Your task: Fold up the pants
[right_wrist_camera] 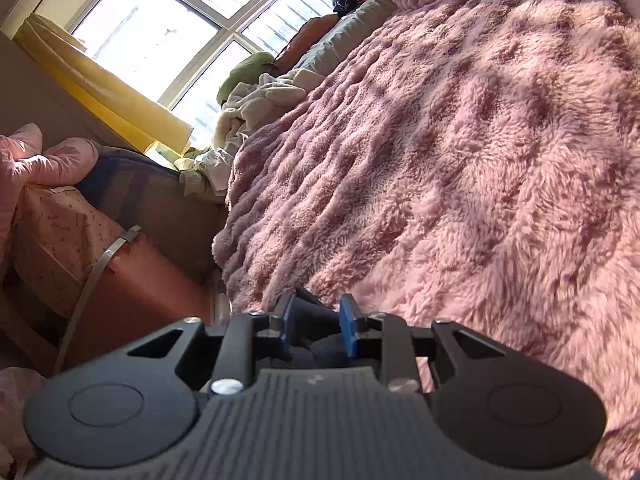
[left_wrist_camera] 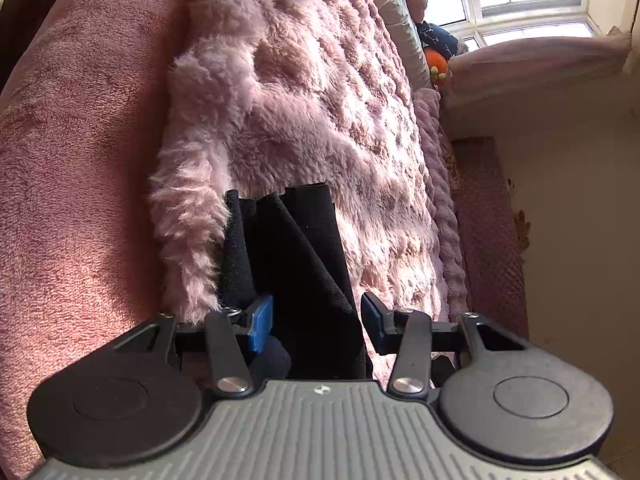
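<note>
- Standing apart, jaws of the left gripper [left_wrist_camera: 317, 322], with black pants [left_wrist_camera: 296, 264] running up between the blue pads; cloth touching or just beside the left-hand pad, a clear gap at the right-hand one.
- Pinching a small bunch of the same dark pants [right_wrist_camera: 316, 320], jaws of the right gripper [right_wrist_camera: 317, 326] drawn close together on the cloth.
- Lying in loose folds from the left gripper forward, ending in a straight hem on the fluffy pink blanket [left_wrist_camera: 320, 100].
- Showing only a dark wad between the right pads, most of the garment hidden under the tool body in the right wrist view.
- Spreading wide under both tools, shaggy blanket patched with sun and shadow.
- Flanking the blanket in the left wrist view, a smoother pink fleece cover [left_wrist_camera: 72, 180].
- Heaped at the blanket's far end in the right wrist view, pale crumpled bedding [right_wrist_camera: 260, 100] and a green cushion [right_wrist_camera: 244, 72].
- Sitting near a dark blue cloth, a small orange toy [left_wrist_camera: 435, 62].
- Glowing bright beyond, a white-framed window [right_wrist_camera: 180, 36] with a yellow curtain [right_wrist_camera: 104, 92] beside it.
</note>
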Available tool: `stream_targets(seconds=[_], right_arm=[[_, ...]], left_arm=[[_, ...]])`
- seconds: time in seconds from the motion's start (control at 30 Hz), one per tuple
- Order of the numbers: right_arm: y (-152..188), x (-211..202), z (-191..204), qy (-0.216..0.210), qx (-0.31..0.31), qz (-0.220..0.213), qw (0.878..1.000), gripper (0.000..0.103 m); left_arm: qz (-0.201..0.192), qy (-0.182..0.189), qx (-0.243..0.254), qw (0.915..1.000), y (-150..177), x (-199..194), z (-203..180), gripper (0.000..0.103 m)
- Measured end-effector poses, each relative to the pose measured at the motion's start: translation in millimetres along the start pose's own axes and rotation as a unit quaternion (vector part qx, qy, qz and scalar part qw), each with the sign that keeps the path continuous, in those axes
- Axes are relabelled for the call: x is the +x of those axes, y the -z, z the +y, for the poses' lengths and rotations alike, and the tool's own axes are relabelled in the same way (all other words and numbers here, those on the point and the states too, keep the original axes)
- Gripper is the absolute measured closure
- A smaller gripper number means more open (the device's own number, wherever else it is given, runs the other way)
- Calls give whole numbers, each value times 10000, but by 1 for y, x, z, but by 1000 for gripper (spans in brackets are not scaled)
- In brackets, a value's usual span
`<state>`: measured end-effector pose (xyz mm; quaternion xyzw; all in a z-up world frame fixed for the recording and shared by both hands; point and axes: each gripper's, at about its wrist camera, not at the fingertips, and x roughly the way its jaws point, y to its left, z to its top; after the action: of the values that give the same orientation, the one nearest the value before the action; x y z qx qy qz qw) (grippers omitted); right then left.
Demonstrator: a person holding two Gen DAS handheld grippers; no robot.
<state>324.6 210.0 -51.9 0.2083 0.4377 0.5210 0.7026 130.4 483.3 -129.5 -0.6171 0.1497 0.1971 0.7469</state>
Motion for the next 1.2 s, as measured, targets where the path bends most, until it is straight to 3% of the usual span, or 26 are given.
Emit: stream_targets(seconds=[0.03, 0.1, 0.13, 0.17, 0.23, 0.37, 0.43, 0.53, 0.6, 0.67, 0.73, 0.77, 0.83, 0.87, 0.93, 0.97, 1.1, 1.2], right_arm=[[1, 2, 0, 16, 12, 8, 10000, 81], [3, 5, -1, 18, 78, 38, 10000, 81], [5, 4, -1, 25, 95, 50, 9999, 81], [6, 5, 0, 24, 95, 71, 9999, 81], [7, 7, 3, 36, 32, 96, 9999, 81], [4, 16, 16, 154, -344, 290, 9989, 80], [4, 25, 27, 185, -690, 538, 9960, 65], [15, 42, 52, 313, -1605, 980, 9817, 64], [31, 56, 74, 615, -2504, 1247, 9581, 61], [56, 68, 97, 1111, -3678, 1265, 9145, 53], [80, 71, 111, 1266, -4697, 1238, 8649, 51], [88, 71, 114, 1293, -5016, 1291, 8456, 51], [100, 69, 116, 1436, -5395, 1301, 8194, 57], [102, 68, 116, 1477, -5472, 1305, 8135, 59], [104, 65, 116, 1630, -5615, 1203, 8023, 82], [106, 64, 117, 1705, -5746, 1118, 7927, 86], [115, 66, 117, 1981, -6231, 1212, 7468, 85], [119, 67, 117, 1873, -6344, 1299, 7387, 84]], left_arm=[[-16, -7, -45, 10000, 0, 3, 1, 53], [-130, -64, -183, 9997, 0, 4, 6, 76], [-169, -234, -280, 9992, 0, 5, 9, 100], [-124, -435, -307, 9985, -1, 7, 12, 101], [-139, -371, -396, 9984, -2, 1, 16, 101], [-180, -432, -50, 9989, -13, -20, 15, 101], [16, -304, -118, 9995, -21, -24, 25, 101], [267, -62, -449, 9986, -28, -18, 41, 101], [275, 32, -524, 9982, -30, -18, 46, 100], [285, 23, -521, 9982, -30, -19, 48, 100], [261, 32, -535, 9982, -32, -22, 49, 100], [266, 41, -511, 9983, -35, -24, 49, 100], [288, 63, -538, 9981, -37, -26, 50, 100], [318, 78, -599, 9977, -38, -25, 52, 100], [356, 143, -758, 9964, -39, -24, 57, 100], [368, 181, -812, 9959, -35, -26, 59, 100], [361, 147, -733, 9966, -34, -27, 58, 100], [347, 120, -752, 9965, -34, -26, 56, 100]])
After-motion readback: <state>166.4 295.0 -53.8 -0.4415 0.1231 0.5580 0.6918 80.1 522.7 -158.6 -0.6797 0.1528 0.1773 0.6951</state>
